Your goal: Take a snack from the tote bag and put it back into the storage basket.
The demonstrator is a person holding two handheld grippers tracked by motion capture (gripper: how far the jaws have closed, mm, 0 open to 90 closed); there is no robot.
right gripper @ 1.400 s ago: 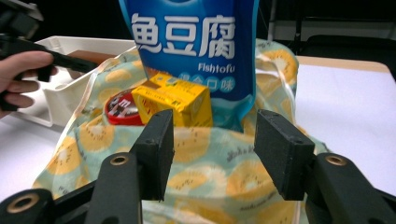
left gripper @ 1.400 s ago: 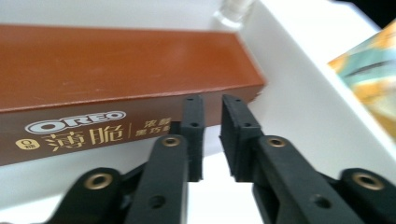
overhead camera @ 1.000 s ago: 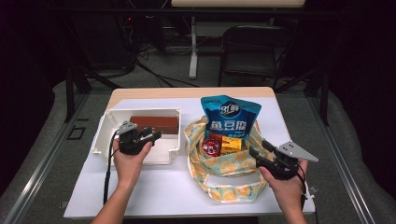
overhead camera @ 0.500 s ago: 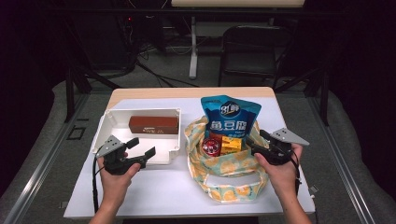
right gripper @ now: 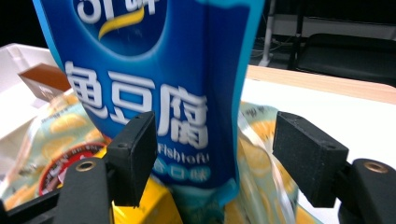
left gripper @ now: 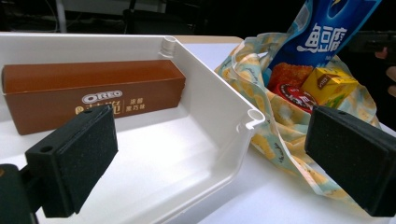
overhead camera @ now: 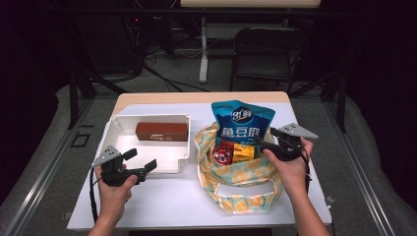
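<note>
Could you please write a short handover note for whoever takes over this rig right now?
Left gripper: open, nothing between the jaws, which have just been opening; it sits at the near edge of the white bin.
Right gripper: open, jaws have just been widening, either side of the blue snack pouch, pads not pressing on it.
Done: the brown Oreo box lies in the bin.
Left: the pouch, the red round tin and the yellow carton sit in the lemon-print cloth bag. Likely next: grip the pouch and move it to the bin.
</note>
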